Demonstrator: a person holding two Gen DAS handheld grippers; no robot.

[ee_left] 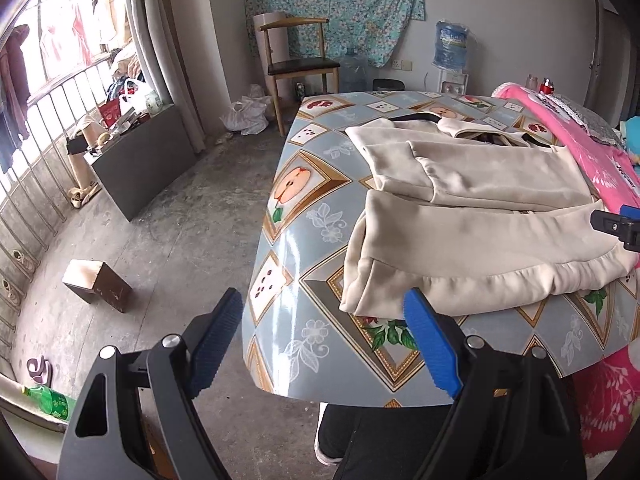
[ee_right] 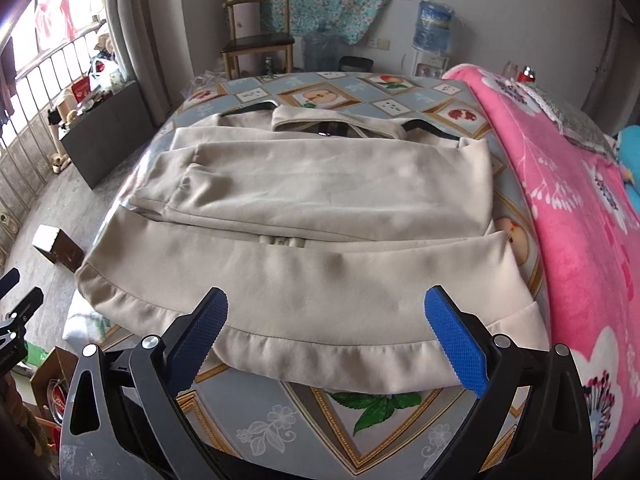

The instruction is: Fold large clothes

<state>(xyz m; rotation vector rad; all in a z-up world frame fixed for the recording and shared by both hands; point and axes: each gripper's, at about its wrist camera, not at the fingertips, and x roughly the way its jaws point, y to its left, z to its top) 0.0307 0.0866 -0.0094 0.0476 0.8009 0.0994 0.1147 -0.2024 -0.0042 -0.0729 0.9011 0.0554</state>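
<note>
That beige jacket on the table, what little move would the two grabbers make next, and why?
Probably both lower onto the near hem and pinch it. The beige jacket lies flat with its sleeves already folded in, and both the left gripper and right gripper are open and empty just short of that edge, likely ready to fold it away.

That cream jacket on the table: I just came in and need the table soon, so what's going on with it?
A person with a two-finger gripper in each hand is folding the cream jacket on the patterned table. Its sleeves are already folded across the front, and the hem lies along the near edge. Both the left gripper and the right gripper are open and hold nothing; the right one hangs over the hem, the left off the jacket's left corner. The fold from the hem is not yet done.
</note>
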